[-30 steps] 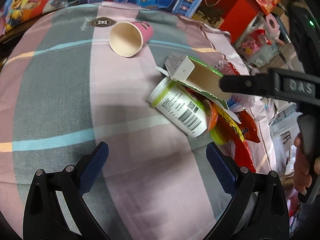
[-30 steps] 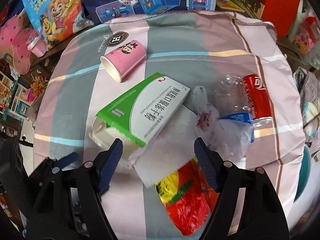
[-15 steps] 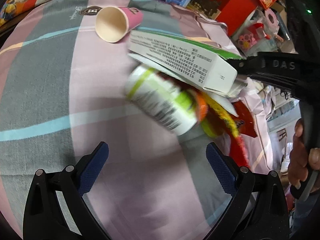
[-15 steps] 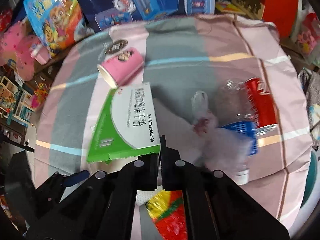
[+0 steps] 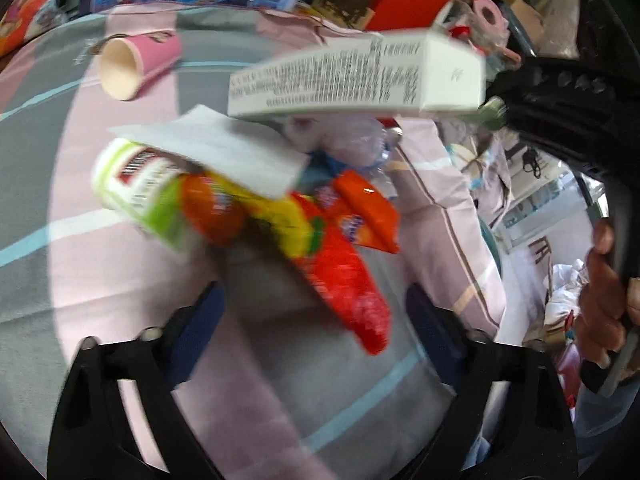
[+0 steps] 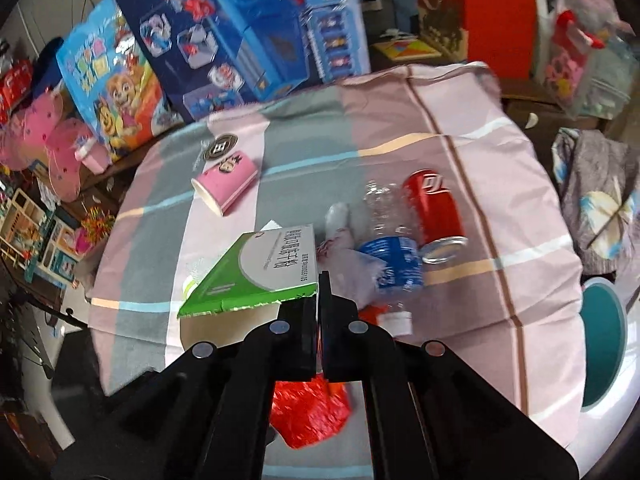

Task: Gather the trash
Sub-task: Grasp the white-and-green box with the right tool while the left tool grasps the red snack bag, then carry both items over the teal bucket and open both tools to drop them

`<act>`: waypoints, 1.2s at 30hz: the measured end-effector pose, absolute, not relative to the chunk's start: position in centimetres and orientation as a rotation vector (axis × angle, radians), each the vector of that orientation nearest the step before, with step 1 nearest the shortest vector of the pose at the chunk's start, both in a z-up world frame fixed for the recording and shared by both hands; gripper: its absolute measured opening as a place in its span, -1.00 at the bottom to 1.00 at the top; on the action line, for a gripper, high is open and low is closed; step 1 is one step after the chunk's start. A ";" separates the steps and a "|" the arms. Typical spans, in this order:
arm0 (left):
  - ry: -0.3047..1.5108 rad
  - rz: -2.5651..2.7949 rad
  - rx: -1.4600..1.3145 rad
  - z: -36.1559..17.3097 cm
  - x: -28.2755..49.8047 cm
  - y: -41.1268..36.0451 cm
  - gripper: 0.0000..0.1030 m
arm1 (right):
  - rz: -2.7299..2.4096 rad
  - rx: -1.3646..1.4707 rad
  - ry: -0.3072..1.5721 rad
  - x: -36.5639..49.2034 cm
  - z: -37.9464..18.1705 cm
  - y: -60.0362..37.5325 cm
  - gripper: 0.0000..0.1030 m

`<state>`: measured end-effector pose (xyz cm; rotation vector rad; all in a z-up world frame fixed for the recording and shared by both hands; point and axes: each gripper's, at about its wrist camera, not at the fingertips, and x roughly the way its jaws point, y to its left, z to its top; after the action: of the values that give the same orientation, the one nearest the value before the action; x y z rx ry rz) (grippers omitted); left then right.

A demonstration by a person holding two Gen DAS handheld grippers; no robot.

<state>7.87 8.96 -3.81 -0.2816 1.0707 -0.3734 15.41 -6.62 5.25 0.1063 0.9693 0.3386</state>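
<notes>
The right gripper (image 6: pixel 319 280) is clamped on the torn corner of the flat green-and-white cardboard medicine box (image 6: pixel 262 268), which juts out to its left, clear of the striped cloth. With so thin a pinch, carry it level and unhurried toward the teal-rimmed bin (image 6: pixel 602 344) at lower right. The left gripper (image 5: pixel 312 320), jaws closing on nothing, should centre on the red-and-yellow snack wrapper (image 5: pixel 340 268) just ahead before it bites.

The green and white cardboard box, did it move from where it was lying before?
Yes. The green and white cardboard box was lying on the white tissue beside the pink paper cup. Now the right gripper, shut on its edge, holds it up off the striped cloth.
</notes>
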 end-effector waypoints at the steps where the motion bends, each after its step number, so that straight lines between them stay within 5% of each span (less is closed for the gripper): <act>1: 1.077 -0.375 -0.281 -4.0 8.1 8.2 0.42 | 0.335 0.112 0.960 15.1 5.6 -7.3 -0.97; 5: 1.102 -0.365 -0.273 -5.1 9.1 5.7 0.06 | 0.327 0.135 0.927 14.2 6.9 -9.6 -0.97; 7: 1.108 -0.355 -0.257 -5.4 9.3 5.0 -0.81 | 0.322 0.149 0.911 13.8 7.5 -10.7 -0.97; 21: 0.911 -0.373 -0.152 4.0 6.1 5.0 -0.91 | 0.209 0.225 0.803 11.3 10.5 -19.4 -0.97; 36: 0.984 -0.751 0.002 4.8 7.2 -12.0 -0.91 | -0.118 0.385 0.762 4.6 9.1 -37.4 -0.96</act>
<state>7.16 -12.02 4.81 0.0018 0.9840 -0.7514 4.55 -37.39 9.11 0.3851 0.7616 -0.1175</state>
